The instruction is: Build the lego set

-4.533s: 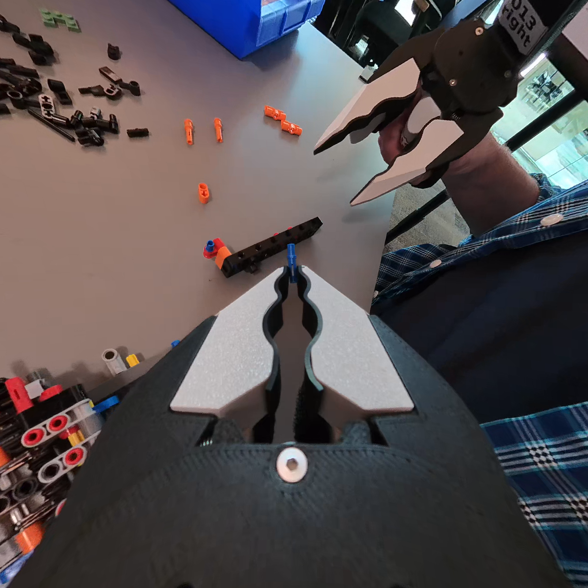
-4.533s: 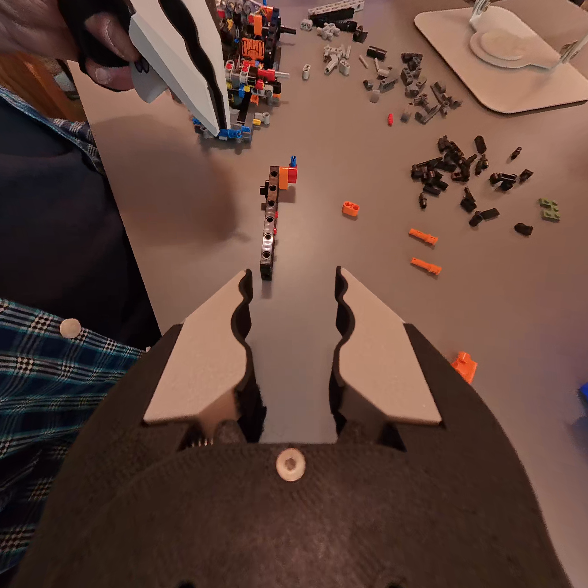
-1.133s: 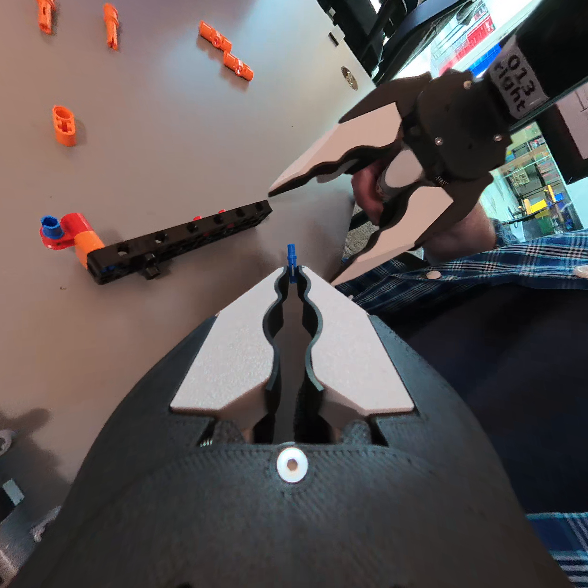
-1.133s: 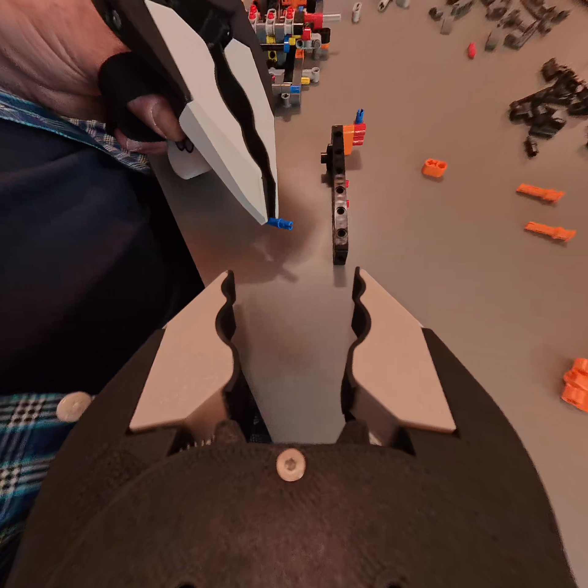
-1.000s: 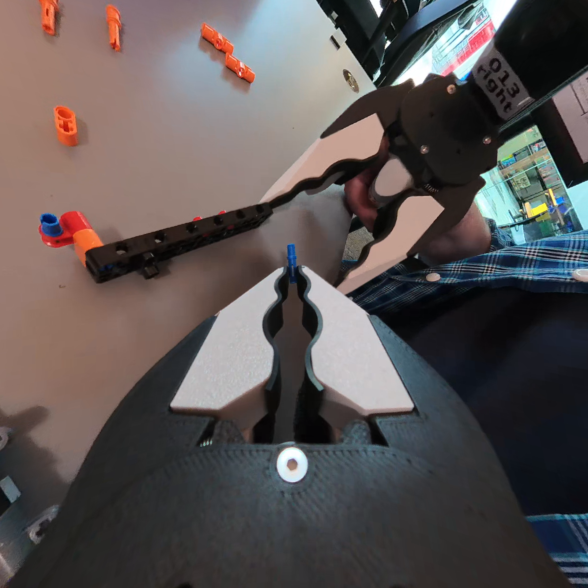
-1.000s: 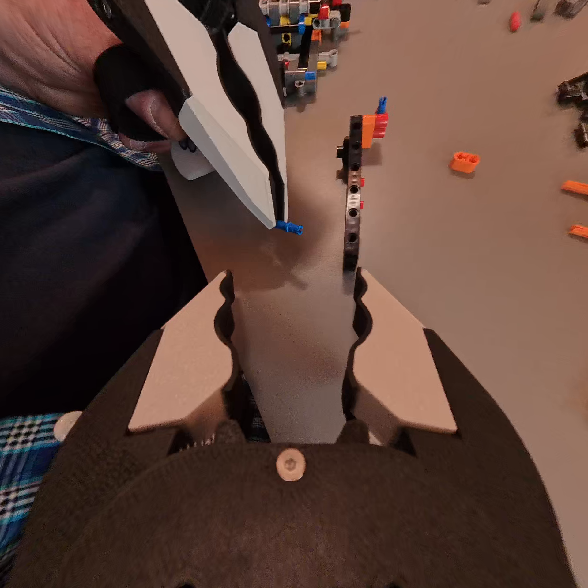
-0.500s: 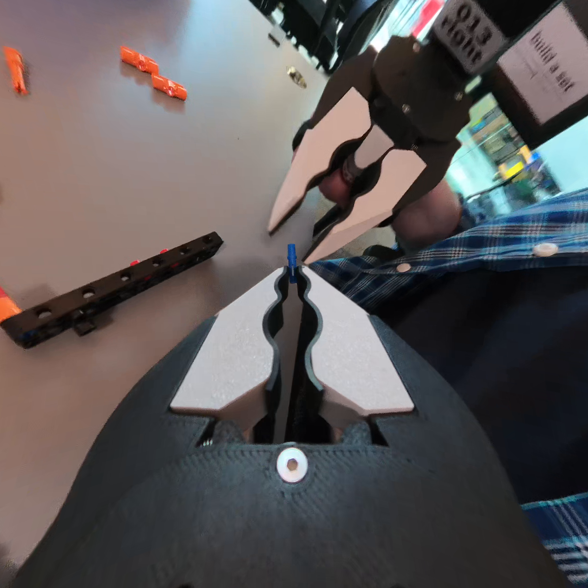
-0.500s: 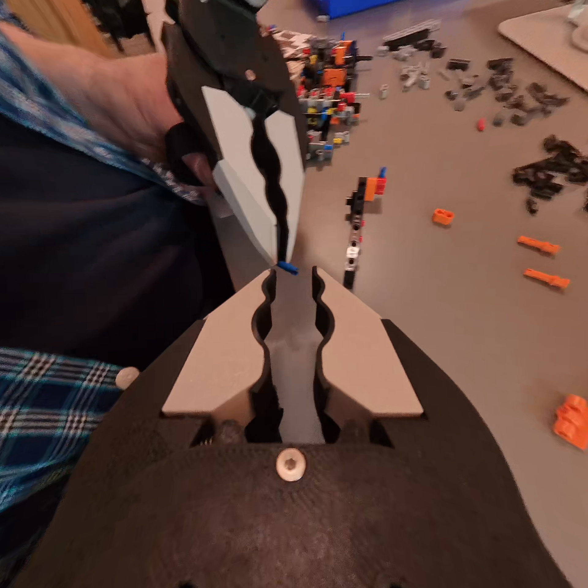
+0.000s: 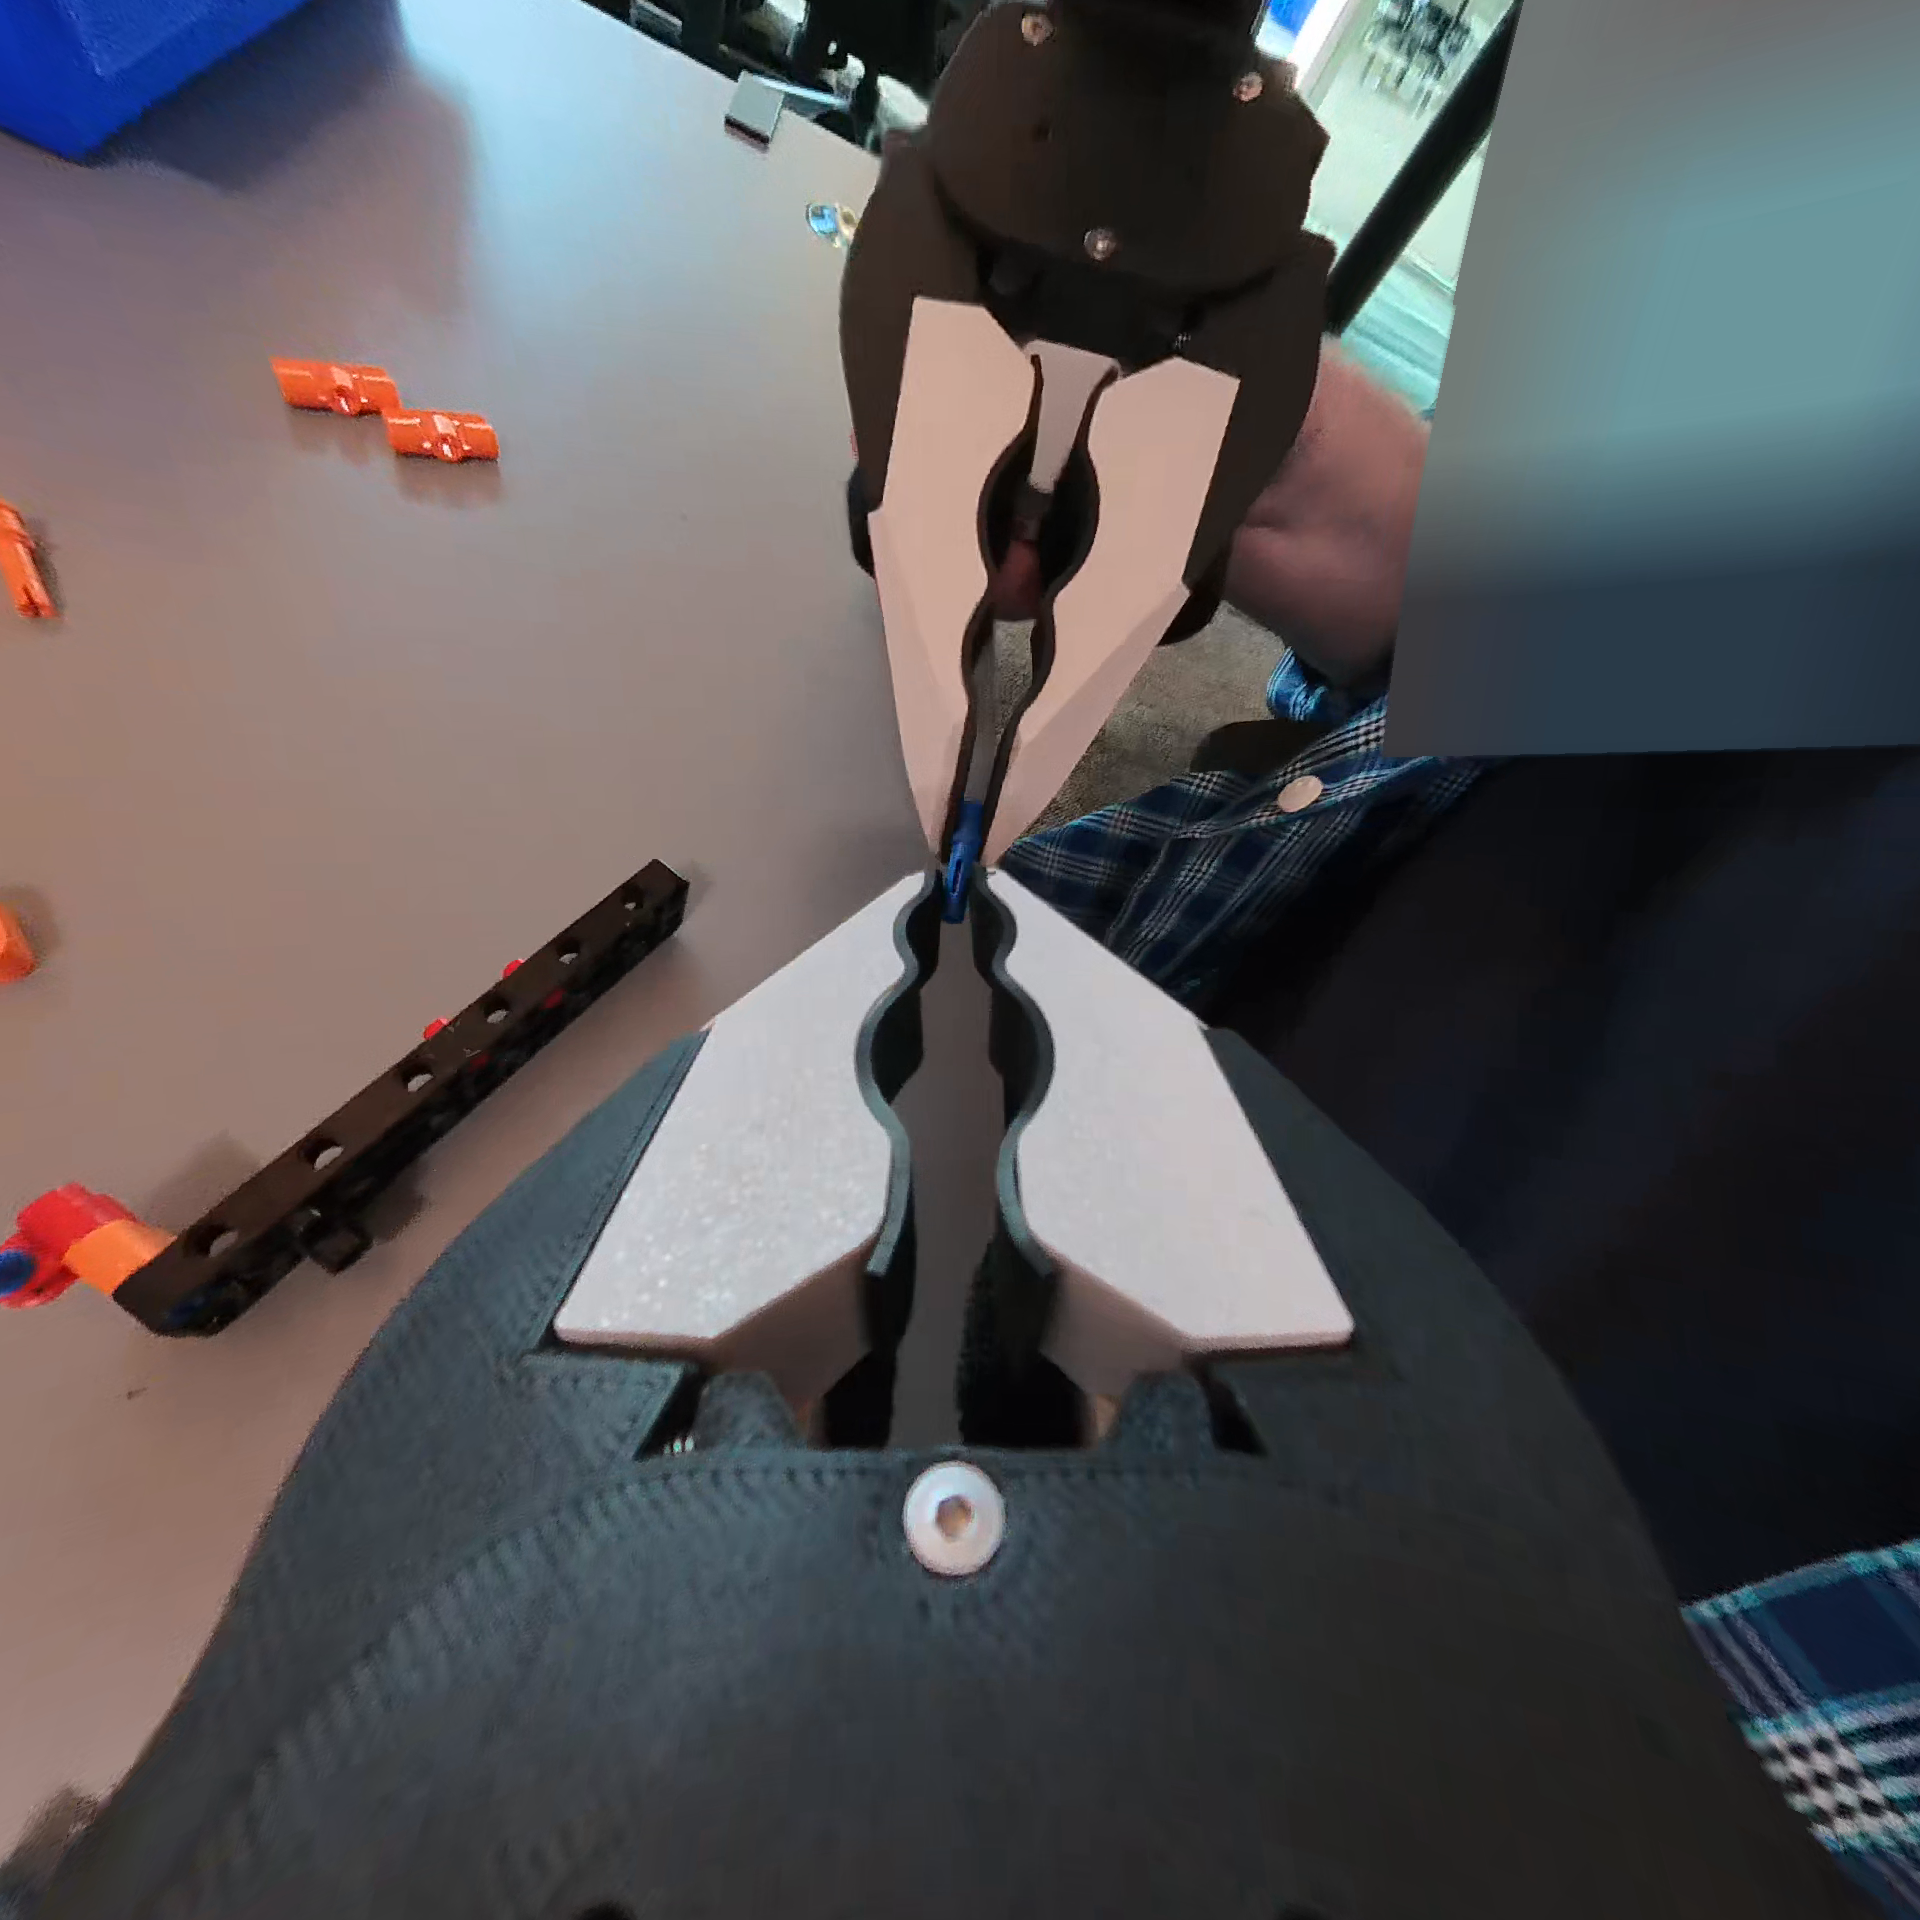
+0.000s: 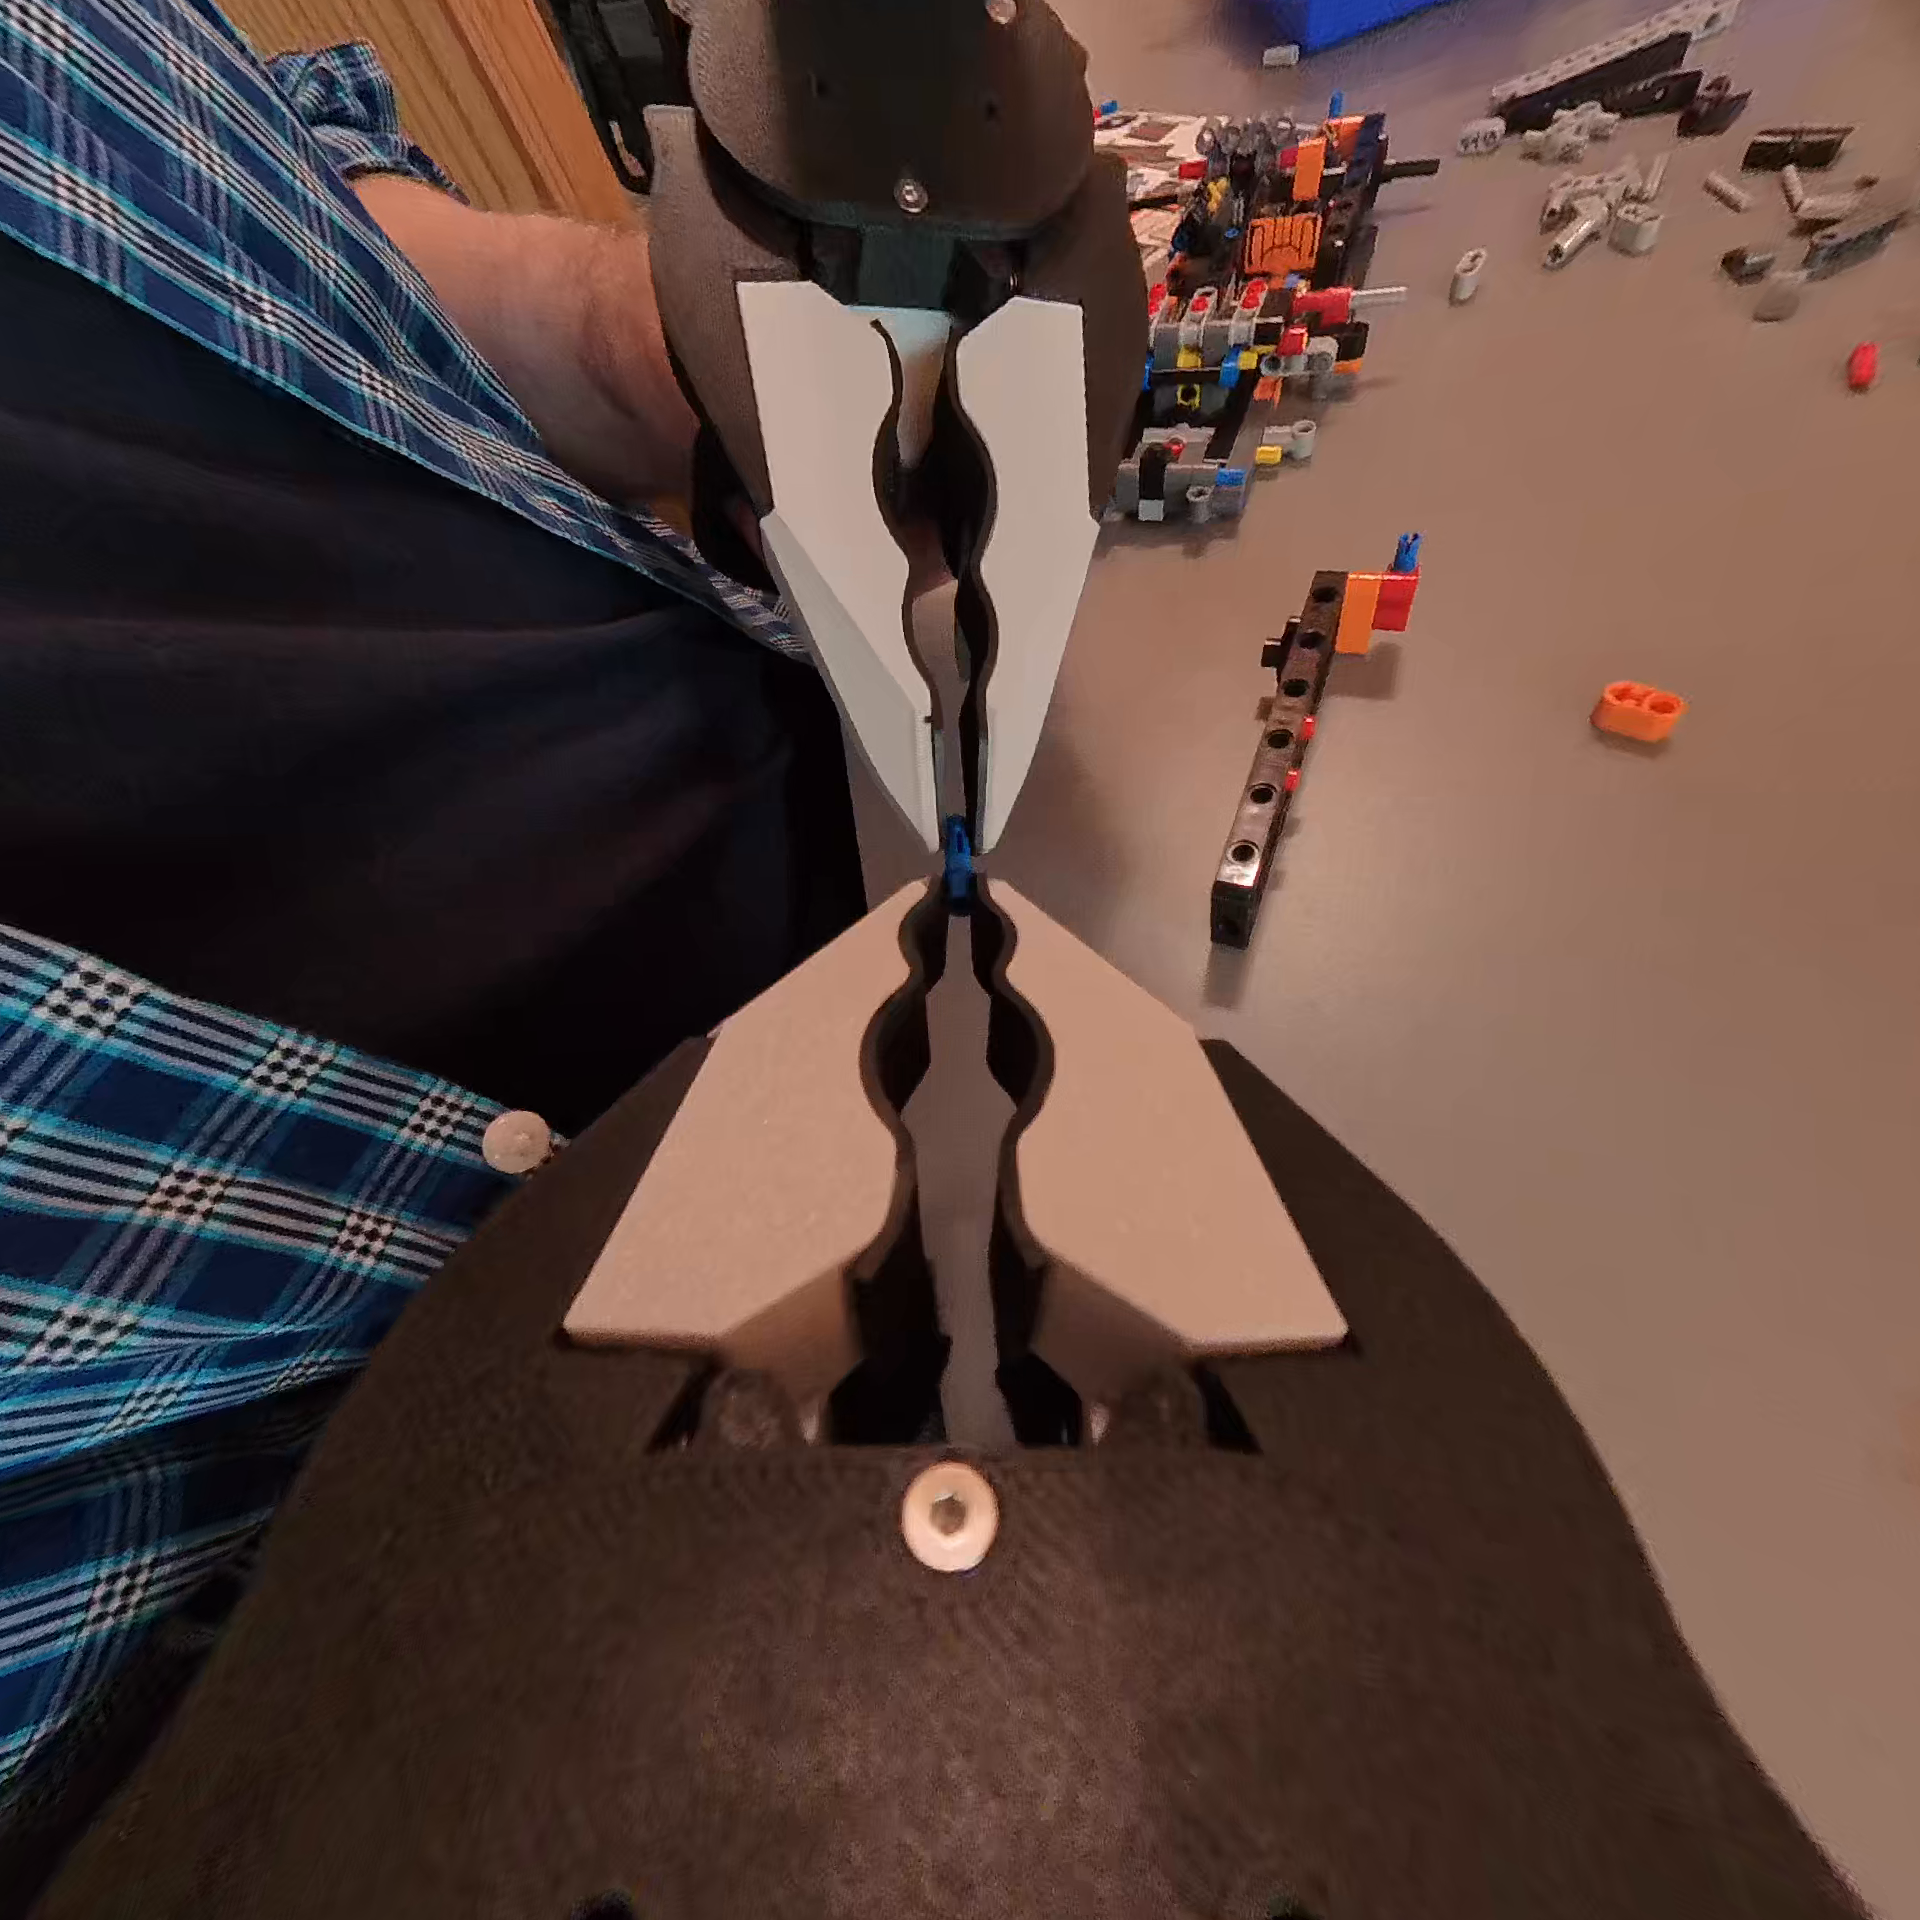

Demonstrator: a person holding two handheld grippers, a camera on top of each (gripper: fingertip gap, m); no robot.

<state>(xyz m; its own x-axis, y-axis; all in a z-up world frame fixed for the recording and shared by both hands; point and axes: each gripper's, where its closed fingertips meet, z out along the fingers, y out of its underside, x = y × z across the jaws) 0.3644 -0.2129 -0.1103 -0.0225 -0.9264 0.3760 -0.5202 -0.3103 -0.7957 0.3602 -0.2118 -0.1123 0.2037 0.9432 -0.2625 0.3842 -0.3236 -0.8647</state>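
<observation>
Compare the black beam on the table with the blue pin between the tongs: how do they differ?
The black beam is long, with a row of holes; the blue pin is tiny and stubby. The beam lies flat on the grey table, ungripped; the pin is off the table, pinched end to end by the left tongs and right tongs. The beam carries orange and red parts at one end; the pin is bare.

The two grippers meet tip to tip above the near edge of the bench [image 10: 1558, 1143], the left gripper [image 9: 954, 894] and right gripper [image 10: 956, 896] both pinching one small pin [image 10: 957, 862] between them. In the right wrist view the long beam [image 10: 1273, 758] lies on the bench just right of them, the part-built model [image 10: 1262, 301] farther off, and loose pieces [image 10: 1621, 197] far right.
</observation>
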